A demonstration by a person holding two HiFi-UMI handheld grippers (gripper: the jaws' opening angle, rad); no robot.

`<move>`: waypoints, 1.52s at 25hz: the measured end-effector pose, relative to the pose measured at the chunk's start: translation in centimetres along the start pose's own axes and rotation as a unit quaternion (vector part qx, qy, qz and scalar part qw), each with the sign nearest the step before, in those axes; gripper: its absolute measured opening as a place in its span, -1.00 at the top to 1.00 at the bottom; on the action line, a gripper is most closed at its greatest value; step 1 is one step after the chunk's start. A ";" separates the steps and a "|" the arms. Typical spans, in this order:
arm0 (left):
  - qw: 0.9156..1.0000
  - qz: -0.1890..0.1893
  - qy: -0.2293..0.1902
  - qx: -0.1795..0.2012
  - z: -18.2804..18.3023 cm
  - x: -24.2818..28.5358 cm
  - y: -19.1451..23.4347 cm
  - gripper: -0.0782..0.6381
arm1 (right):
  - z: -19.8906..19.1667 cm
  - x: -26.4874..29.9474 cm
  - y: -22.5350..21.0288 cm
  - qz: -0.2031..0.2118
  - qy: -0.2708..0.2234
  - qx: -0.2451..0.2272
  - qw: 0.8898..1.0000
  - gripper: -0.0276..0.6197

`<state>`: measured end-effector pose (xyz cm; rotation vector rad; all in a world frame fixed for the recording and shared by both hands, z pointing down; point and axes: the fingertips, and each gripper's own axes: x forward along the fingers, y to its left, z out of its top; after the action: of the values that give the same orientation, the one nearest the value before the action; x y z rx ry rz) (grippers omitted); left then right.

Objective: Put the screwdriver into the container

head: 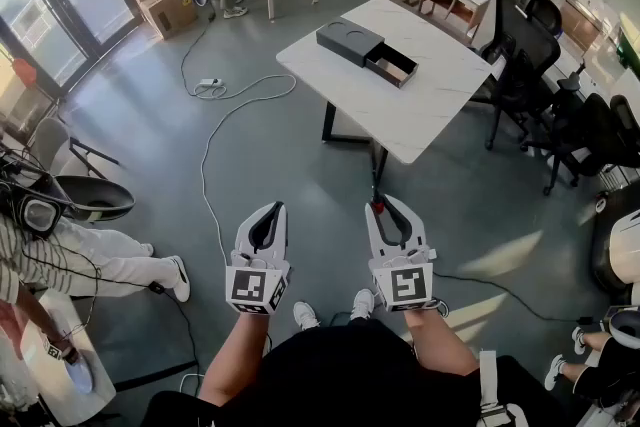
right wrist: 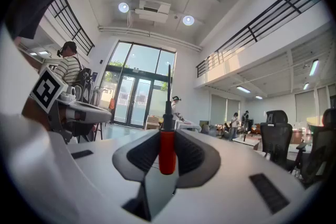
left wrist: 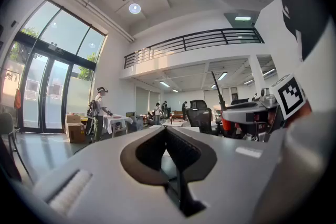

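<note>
The right gripper (head: 385,204) pinches the red-handled metal screwdriver (right wrist: 167,148) upright, well apart from the dark grey box container (head: 352,41) on the white table (head: 440,110). The left gripper (head: 267,213) is closed and empty. With so slim a handle in the grip, a jolt could tilt or drop it.

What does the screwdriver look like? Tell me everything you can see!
The screwdriver has a shiny red handle that looks like plastic, a black collar, and a thin dark metal shaft sticking out past the jaw tips. The right gripper is shut on the handle, squeezing it from both sides. Nothing else touches it. It is up in the air over the grey floor, not yet at the white table.
</note>
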<state>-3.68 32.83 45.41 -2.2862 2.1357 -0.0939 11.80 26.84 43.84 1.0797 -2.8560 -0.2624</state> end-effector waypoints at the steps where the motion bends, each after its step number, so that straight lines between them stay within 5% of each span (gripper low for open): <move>1: 1.000 -0.002 0.002 -0.001 0.0 -0.1 -0.1 0.76 | 0.1 0.0 0.0 0.001 0.000 -0.001 1.000 0.63; 9: 1.000 -0.014 0.015 -0.004 -0.7 -1.8 -0.2 0.76 | -0.2 -0.8 1.3 -0.003 0.017 0.019 1.000 0.63; 15: 1.000 -0.013 0.011 -0.018 -0.8 -3.8 2.6 0.76 | 0.3 -0.8 3.2 -0.026 0.006 0.073 0.997 0.63; 22: 0.999 -0.028 0.004 -0.020 -1.1 -5.0 5.2 0.76 | 1.1 0.0 5.4 -0.052 0.005 0.084 0.995 0.63; 38: 0.999 -0.040 0.008 -0.010 -1.1 5.5 6.3 0.76 | -0.4 7.0 -1.2 -0.058 0.015 0.060 0.996 0.63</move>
<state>-9.62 26.91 46.35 -2.3895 2.0613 -0.0921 7.32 21.26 44.05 1.2608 -2.8189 -0.0826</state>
